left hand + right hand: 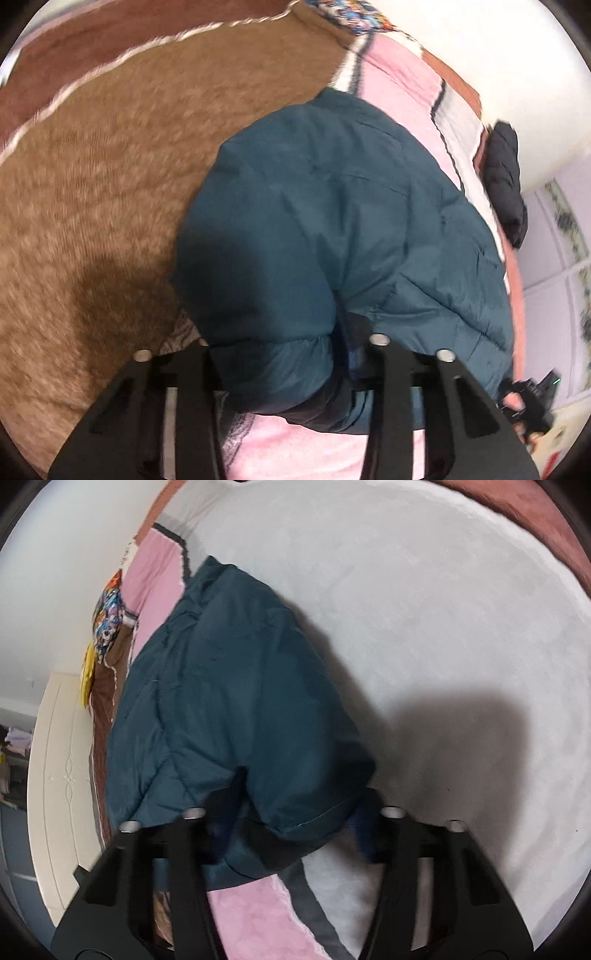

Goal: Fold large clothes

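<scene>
The teal puffer jacket (332,236) lies on a bed, across the patchwork blanket (92,192), its near hem bunched up toward both cameras. In the left wrist view it sits where the brown panel meets the pink one; in the right wrist view it runs along the pink strip (155,590) beside the broad white panel (424,627).

The left gripper (291,373) has a thick roll of the hem between its fingers, and the padding looks pinched there, so I judge it clamped at a middling width. The right gripper (291,834) straddles the other near corner, with cloth and dark lining filling the gap; it too seems to be gripping rather than merely hovering (blur softens the fingertips in both views). Taking the two near corners together suits lifting the hem and carrying it over the body for a fold.

There is plenty of free blanket on the brown side and the white side. Past the jacket's far end lie a black garment (504,181) near the bed's edge and a bright patterned cloth (109,616) by the wall, which a long swing should avoid.
</scene>
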